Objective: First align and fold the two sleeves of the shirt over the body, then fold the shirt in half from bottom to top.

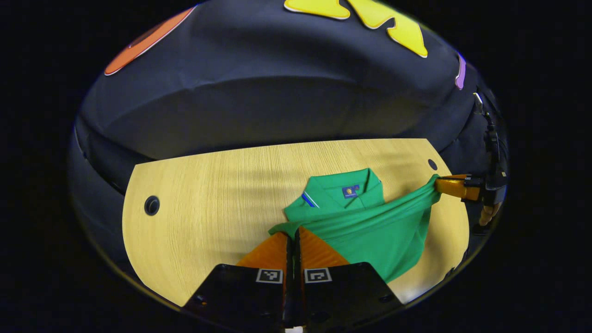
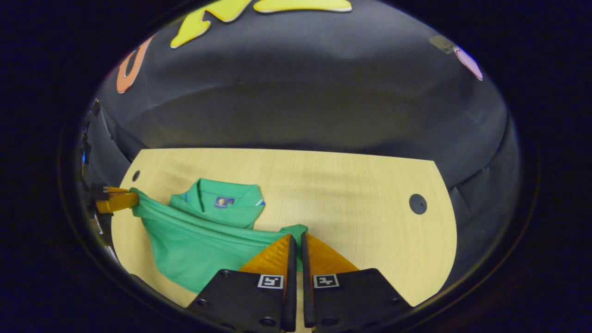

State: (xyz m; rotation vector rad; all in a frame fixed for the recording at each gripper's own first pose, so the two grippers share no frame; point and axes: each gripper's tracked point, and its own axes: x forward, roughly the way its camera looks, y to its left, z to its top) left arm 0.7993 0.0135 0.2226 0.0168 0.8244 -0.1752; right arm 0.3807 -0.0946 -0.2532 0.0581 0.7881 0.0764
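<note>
Both grippers, left (image 1: pixel 293 237) and right (image 2: pixel 296 237), clamp the shirt (image 1: pixel 370 226) hem, lifted above the bench (image 1: pixel 208 185); judgement: keep it taut, level, laid toward the collar (image 1: pixel 342 187).

You had the green polo shirt (image 1: pixel 370 231) on the wooden table, collar toward the far edge, its lower hem lifted and stretched taut across the body.
</note>
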